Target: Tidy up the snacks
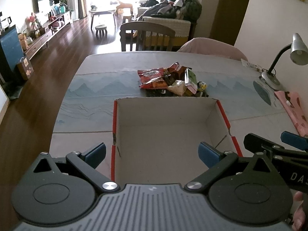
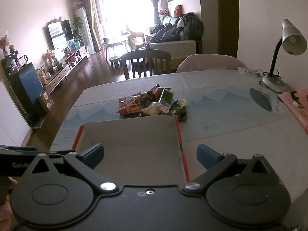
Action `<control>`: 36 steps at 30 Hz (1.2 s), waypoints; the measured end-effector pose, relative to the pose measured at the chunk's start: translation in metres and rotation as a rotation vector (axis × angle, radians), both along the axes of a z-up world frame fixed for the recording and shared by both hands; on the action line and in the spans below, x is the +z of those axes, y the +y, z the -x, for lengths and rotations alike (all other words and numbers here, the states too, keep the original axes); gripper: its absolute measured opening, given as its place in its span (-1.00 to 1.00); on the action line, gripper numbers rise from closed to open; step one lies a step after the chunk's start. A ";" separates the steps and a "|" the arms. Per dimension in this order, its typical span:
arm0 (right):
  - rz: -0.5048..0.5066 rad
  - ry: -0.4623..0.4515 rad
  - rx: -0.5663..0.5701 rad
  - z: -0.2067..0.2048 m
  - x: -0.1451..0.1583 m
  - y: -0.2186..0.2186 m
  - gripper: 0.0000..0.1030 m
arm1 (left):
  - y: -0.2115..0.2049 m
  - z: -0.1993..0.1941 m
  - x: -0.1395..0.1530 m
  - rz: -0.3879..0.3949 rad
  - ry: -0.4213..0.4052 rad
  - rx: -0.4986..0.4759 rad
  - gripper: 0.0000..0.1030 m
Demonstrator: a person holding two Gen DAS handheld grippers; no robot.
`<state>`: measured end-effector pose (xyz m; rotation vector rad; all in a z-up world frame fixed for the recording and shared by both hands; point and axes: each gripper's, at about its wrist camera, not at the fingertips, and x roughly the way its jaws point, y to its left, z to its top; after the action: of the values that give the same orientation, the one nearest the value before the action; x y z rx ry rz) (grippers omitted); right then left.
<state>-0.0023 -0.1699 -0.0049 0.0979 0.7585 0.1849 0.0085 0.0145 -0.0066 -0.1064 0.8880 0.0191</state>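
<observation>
Left hand-held gripper (image 1: 152, 155) hangs over the near end of the cardboard box (image 1: 169, 134), blue pads wide apart, nothing btwn them. Right hand-held gripper (image 2: 150, 156) sits w/ jaws wide too, empty, straddling the box's right wall. Snack pile (image 1: 171, 79) lies on the bench (image 1: 92, 104) at 12 o'clock from the box, just beyond its far wall. Red chip bag (image 1: 153, 78) sits at the pile's 9 o'clock. Desk lamp (image 1: 284, 57) stands at 2 o'clock.

The box (image 1: 169, 134) is white inside with red edges. The surface (image 1: 92, 96) is grey with a pale blue mountain pattern. The snacks (image 1: 169, 79) are red, green and yellow. Both tools have blue pads (image 1: 96, 153).
</observation>
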 end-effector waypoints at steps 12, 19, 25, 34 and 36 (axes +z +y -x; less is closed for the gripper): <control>0.000 -0.001 -0.007 -0.001 -0.001 0.002 0.99 | 0.002 0.001 0.001 0.003 0.003 -0.016 0.99; 0.003 -0.009 -0.016 0.004 0.000 0.004 0.98 | 0.003 0.003 0.002 0.001 -0.003 -0.030 0.99; 0.003 -0.021 -0.030 0.010 0.001 0.007 0.98 | 0.005 0.006 0.003 0.000 -0.016 -0.046 0.99; 0.018 -0.010 -0.032 0.010 -0.001 0.010 0.97 | 0.008 0.000 0.000 0.005 -0.015 -0.059 0.99; 0.016 -0.007 -0.038 0.004 0.001 0.007 0.98 | 0.008 -0.005 0.000 0.011 -0.019 -0.064 0.99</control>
<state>-0.0066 -0.1629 -0.0040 0.0960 0.7509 0.1433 0.0136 0.0229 -0.0069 -0.0884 0.8725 -0.0463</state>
